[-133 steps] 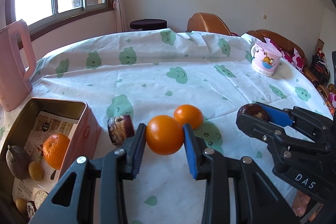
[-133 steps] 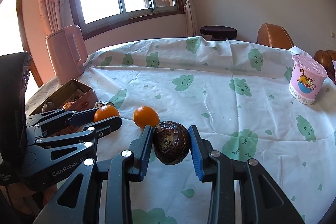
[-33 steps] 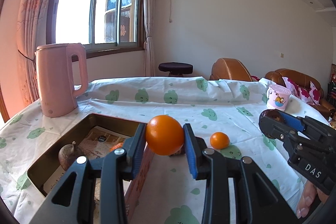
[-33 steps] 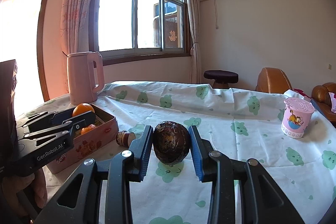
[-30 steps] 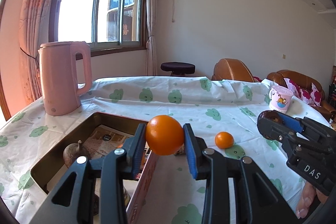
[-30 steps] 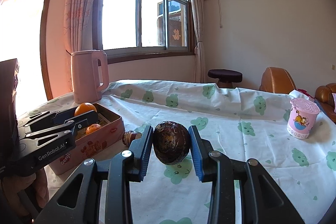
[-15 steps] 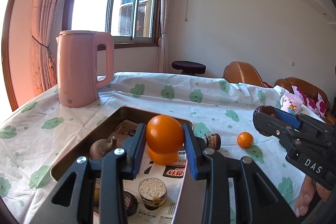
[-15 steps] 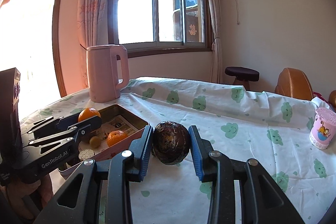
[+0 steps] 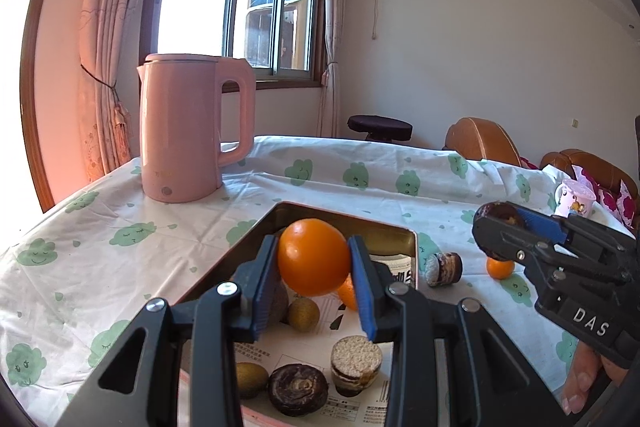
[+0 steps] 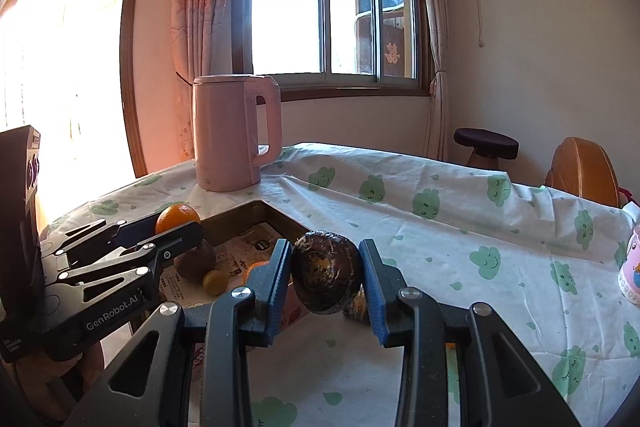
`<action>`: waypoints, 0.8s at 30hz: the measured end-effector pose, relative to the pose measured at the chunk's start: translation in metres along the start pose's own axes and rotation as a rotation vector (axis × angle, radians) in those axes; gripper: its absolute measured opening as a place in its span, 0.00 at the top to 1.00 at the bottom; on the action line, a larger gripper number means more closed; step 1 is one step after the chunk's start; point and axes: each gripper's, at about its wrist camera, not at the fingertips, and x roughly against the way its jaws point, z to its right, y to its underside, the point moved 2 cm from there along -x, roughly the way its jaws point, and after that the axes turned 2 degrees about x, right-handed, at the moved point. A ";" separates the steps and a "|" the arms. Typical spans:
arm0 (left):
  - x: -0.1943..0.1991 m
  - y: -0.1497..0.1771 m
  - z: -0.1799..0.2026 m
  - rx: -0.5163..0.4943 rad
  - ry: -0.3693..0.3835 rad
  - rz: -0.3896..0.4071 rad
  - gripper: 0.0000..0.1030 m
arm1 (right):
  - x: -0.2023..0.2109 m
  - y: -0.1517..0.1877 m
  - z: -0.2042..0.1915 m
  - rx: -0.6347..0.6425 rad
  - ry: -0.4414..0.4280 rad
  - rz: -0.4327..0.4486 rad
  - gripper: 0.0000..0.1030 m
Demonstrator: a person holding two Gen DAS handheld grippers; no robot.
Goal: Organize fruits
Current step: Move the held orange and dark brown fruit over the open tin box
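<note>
Here an orange (image 9: 313,257) is held clamped in the left gripper's (image 9: 313,281) fingers (image 9: 262,287) directly above the tin (image 9: 344,221), nearer than the right gripper's (image 10: 326,281) clamped dark fruit (image 10: 326,277).

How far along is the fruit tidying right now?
Several fruits already lie in the tin box. In hand: the left gripper holds an orange above the box, and the right gripper holds a dark round fruit. Left: a small orange and a brown piece on the tablecloth.
</note>
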 end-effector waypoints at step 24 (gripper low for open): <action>-0.012 0.000 -0.058 0.046 -0.106 -0.080 0.64 | -0.046 -0.001 -0.053 0.058 -0.085 -0.072 0.64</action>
